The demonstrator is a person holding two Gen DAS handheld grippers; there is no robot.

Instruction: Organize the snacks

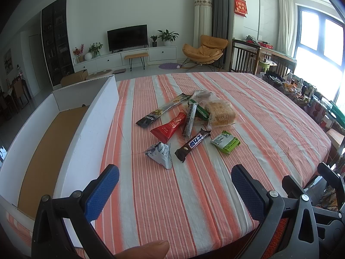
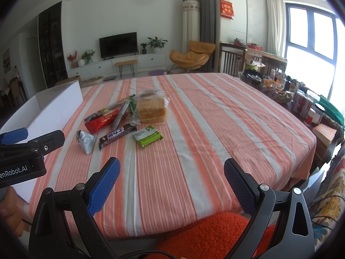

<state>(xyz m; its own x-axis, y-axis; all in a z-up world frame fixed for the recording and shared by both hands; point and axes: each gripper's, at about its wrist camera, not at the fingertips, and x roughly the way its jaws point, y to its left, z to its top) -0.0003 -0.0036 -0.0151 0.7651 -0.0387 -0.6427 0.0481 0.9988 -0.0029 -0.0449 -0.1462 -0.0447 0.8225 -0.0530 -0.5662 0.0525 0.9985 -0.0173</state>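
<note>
Left gripper (image 1: 175, 178), blue-padded fingers (image 1: 101, 192) spread wide and holding nothing, hovers over the near edge of the striped tablecloth (image 1: 215, 183); a thumb tip (image 1: 146, 249) shows at the bottom of the left wrist view. Right gripper (image 2: 171, 172), likewise wide apart and holding nothing, hangs above the same cloth, an orange fuzzy cushion (image 2: 215, 233) below it. Ahead of both lies the snack pile: nearest, a grey-white triangular packet (image 1: 160, 154), a dark brown chocolate bar (image 1: 192, 143) and a green-and-white flat packet (image 1: 226, 141), each apart from the others. Behind these a red packet (image 1: 169, 128), a slim dark stick pack (image 1: 189, 119) and a long black wafer pack (image 1: 160, 112) overlap, touching a clear bag of sliced bread (image 1: 220, 113). To the left stands an open white cardboard box (image 1: 86, 133) with a brown floor, its long wall just beside the pile. At the far right edge of the table sit jars and baskets of groceries (image 2: 280, 86). Beyond, a television (image 1: 127, 36) and an orange lounge chair (image 1: 204, 49)
</note>
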